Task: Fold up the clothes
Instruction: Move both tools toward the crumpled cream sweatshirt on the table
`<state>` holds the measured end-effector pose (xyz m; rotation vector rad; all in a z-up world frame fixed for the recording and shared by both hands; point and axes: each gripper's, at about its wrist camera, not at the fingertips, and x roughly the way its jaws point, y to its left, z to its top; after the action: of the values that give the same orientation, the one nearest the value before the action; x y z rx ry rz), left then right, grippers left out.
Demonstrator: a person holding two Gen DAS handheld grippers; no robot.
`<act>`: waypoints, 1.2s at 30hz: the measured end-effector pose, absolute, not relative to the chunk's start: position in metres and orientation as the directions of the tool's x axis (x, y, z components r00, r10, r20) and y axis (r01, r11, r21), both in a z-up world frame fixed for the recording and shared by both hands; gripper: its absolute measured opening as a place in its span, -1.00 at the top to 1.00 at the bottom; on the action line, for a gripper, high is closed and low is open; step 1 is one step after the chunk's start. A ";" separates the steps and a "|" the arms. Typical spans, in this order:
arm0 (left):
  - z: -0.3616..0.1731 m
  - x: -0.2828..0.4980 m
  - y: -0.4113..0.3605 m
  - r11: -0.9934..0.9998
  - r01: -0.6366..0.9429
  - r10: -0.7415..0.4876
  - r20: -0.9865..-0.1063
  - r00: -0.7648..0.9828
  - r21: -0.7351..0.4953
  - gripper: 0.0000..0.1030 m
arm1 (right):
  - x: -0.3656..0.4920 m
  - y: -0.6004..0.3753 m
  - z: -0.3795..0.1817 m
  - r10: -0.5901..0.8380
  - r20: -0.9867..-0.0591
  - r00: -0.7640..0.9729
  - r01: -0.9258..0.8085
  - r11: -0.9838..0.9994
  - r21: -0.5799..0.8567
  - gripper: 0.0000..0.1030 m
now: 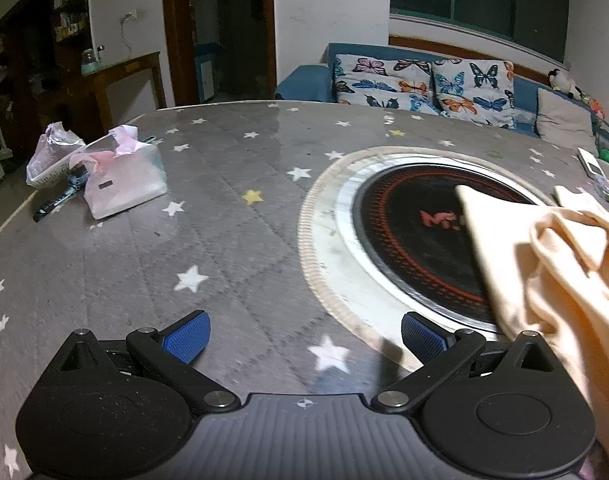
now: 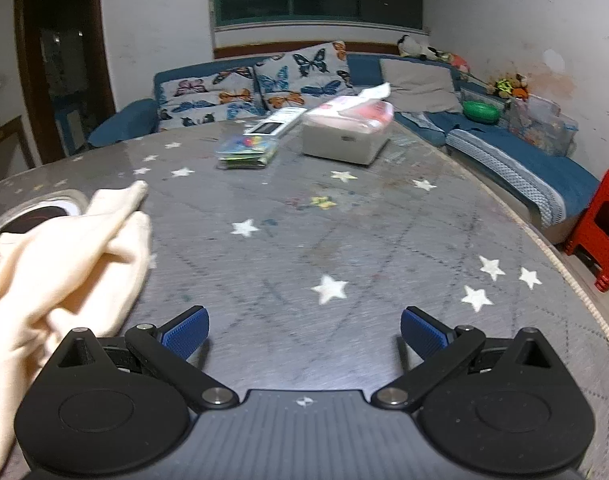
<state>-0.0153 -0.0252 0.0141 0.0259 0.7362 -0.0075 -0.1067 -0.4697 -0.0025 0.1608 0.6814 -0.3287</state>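
Left gripper (image 1: 305, 338) and right gripper (image 2: 304, 334), each with blue pads spread wide and nothing between them, hover above the grey star-patterned table (image 1: 224, 220). The crumpled cream garment (image 1: 552, 264) lies on the table between the two grippers, partly covering the round black cooktop (image 1: 408, 232) set into the table's middle, and touches neither gripper. Beyond the garment, plastic bags (image 1: 120, 176) sit near the table's far-left edge; a tissue box (image 2: 344, 136) and packets (image 2: 246, 152) sit farther back. A blue sofa (image 2: 504, 148) with butterfly cushions (image 2: 264, 88) stands behind the table.
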 end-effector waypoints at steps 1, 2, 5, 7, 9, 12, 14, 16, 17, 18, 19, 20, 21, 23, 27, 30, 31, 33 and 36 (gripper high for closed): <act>0.015 -0.017 -0.028 1.000 0.022 -0.004 -0.672 0.740 0.018 -1.00 | -0.109 -0.466 -0.001 -0.234 -0.638 0.733 0.339 0.940 0.045 -1.00; 0.016 -0.019 -0.031 1.000 0.024 -0.007 -0.675 0.738 0.017 -1.00 | -0.111 -0.462 0.000 -0.226 -0.636 0.738 0.331 0.942 0.050 -1.00; 0.018 -0.022 -0.038 1.000 0.025 -0.009 -0.683 0.730 0.015 -1.00 | -0.115 -0.453 0.003 -0.206 -0.633 0.746 0.312 0.948 0.060 -1.00; 0.020 -0.025 -0.043 1.000 0.027 -0.012 -0.688 0.726 0.012 -1.00 | -0.118 -0.448 0.004 -0.197 -0.634 0.748 0.305 0.950 0.065 -1.00; 0.022 -0.029 -0.047 1.000 0.030 -0.017 -0.687 0.726 0.007 -1.00 | -0.122 -0.442 0.006 -0.185 -0.633 0.752 0.290 0.955 0.066 -1.00; 0.025 -0.035 -0.053 0.999 0.039 -0.028 -0.689 0.724 0.000 -1.00 | -0.129 -0.432 0.009 -0.176 -0.626 0.760 0.271 0.961 0.059 -1.00; 0.026 -0.038 -0.058 0.999 0.045 -0.032 -0.691 0.722 0.001 -1.00 | -0.133 -0.426 0.011 -0.168 -0.620 0.767 0.259 0.964 0.060 -1.00; 0.028 -0.041 -0.062 0.999 0.053 -0.041 -0.689 0.724 -0.003 -1.00 | -0.137 -0.419 0.014 -0.158 -0.613 0.774 0.244 0.968 0.058 -1.00; 0.029 -0.043 -0.064 0.998 0.057 -0.044 -0.688 0.724 -0.005 -1.00 | -0.139 -0.417 0.015 -0.155 -0.611 0.776 0.238 0.970 0.057 -1.00; 0.030 -0.045 -0.066 0.998 0.060 -0.048 -0.688 0.724 -0.007 -1.00 | -0.141 -0.414 0.015 -0.151 -0.608 0.780 0.232 0.971 0.057 -1.00; 0.031 -0.046 -0.067 0.998 0.063 -0.051 -0.687 0.724 -0.009 -1.00 | -0.143 -0.412 0.016 -0.145 -0.605 0.783 0.226 0.972 0.058 -1.00; 0.032 -0.048 -0.069 0.998 0.066 -0.055 -0.687 0.725 -0.011 -1.00 | -0.145 -0.410 0.017 -0.138 -0.604 0.785 0.219 0.974 0.063 -1.00; 0.033 -0.050 -0.071 0.998 0.069 -0.059 -0.686 0.725 -0.013 -1.00 | -0.147 -0.407 0.018 -0.128 -0.602 0.788 0.211 0.975 0.068 -1.00; 0.035 -0.054 -0.074 0.997 0.074 -0.062 -0.687 0.724 -0.012 -1.00 | -0.151 -0.401 0.020 -0.113 -0.599 0.793 0.195 0.978 0.073 -1.00; 0.038 -0.061 -0.080 0.996 0.086 -0.071 -0.685 0.725 -0.012 -1.00 | -0.158 -0.392 0.022 -0.094 -0.593 0.800 0.172 0.982 0.077 -1.00; 0.041 -0.065 -0.084 0.996 0.092 -0.077 -0.684 0.726 -0.014 -1.00 | -0.162 -0.387 0.023 -0.079 -0.591 0.803 0.156 0.985 0.080 -1.00; 0.042 -0.067 -0.085 0.995 0.096 -0.081 -0.683 0.726 -0.016 -1.00 | -0.164 -0.385 0.024 -0.075 -0.591 0.804 0.151 0.985 0.080 -1.00; 0.043 -0.070 -0.088 0.995 0.102 -0.084 -0.683 0.725 -0.013 -1.00 | -0.166 -0.381 0.024 -0.068 -0.589 0.805 0.142 0.987 0.080 -1.00; 0.044 -0.074 -0.091 0.994 0.112 -0.089 -0.682 0.726 -0.011 -1.00 | -0.171 -0.375 0.025 -0.056 -0.586 0.809 0.128 0.988 0.082 -1.00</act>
<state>-0.0744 -0.0913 0.0442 0.0314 0.7508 -0.1107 -0.1709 -0.3754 0.0246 0.1197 0.6217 -0.0983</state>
